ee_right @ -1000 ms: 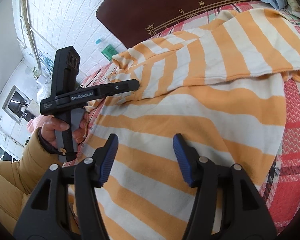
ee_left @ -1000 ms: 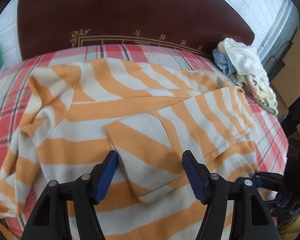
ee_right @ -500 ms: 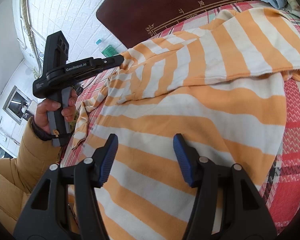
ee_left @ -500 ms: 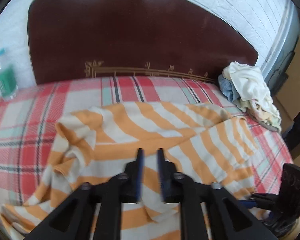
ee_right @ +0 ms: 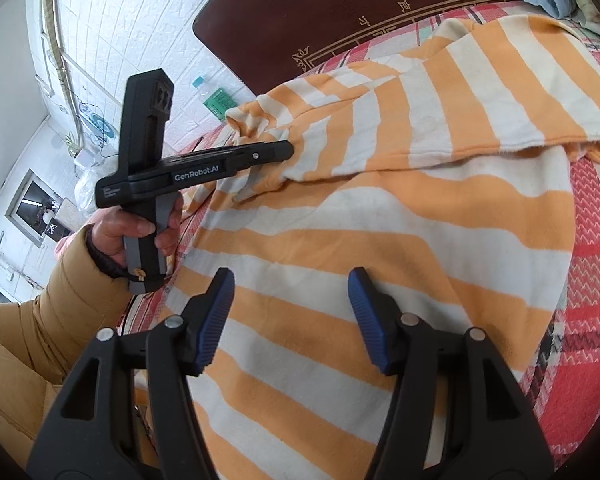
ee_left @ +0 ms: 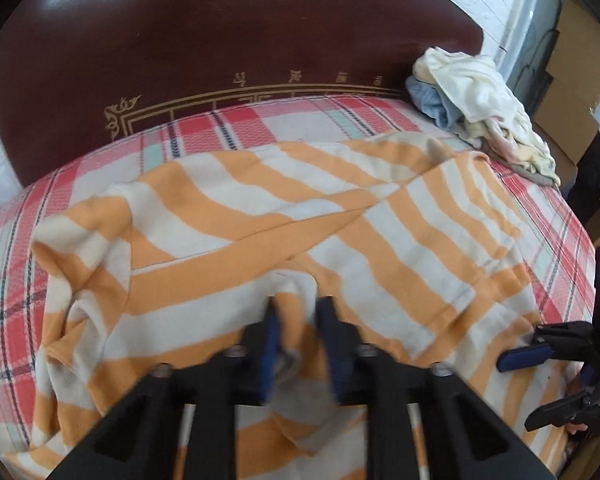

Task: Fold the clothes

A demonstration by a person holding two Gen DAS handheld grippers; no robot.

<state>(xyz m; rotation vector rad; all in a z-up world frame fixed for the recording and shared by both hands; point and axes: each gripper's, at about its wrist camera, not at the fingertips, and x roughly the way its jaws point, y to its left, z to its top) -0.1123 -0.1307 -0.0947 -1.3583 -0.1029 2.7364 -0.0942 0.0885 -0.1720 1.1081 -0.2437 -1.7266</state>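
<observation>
An orange-and-white striped top (ee_left: 228, 240) lies spread over the plaid bed sheet (ee_left: 300, 124), one sleeve folded across its body. My left gripper (ee_left: 298, 320) is shut on a bunched fold of that sleeve, just above the top. The right wrist view shows the left gripper (ee_right: 286, 150) from the side, its tip pinching cloth near the cuff. My right gripper (ee_right: 294, 312) hovers open over the striped top (ee_right: 400, 248) near its lower edge, nothing between its fingers. It shows again as the right gripper (ee_left: 536, 388) at the bed's right side.
A dark brown headboard (ee_left: 220, 40) runs along the far side. A pile of pale clothes (ee_left: 480, 100) sits at the bed's back right corner, with cardboard boxes (ee_left: 572, 92) beyond. A person's hand (ee_right: 140, 232) in a tan sleeve holds the left gripper. A bottle (ee_right: 204, 88) stands left of the headboard.
The left gripper went from open to shut on the sleeve fold, lifted it, then came back down and forward over the top. The right gripper stayed still and open.
</observation>
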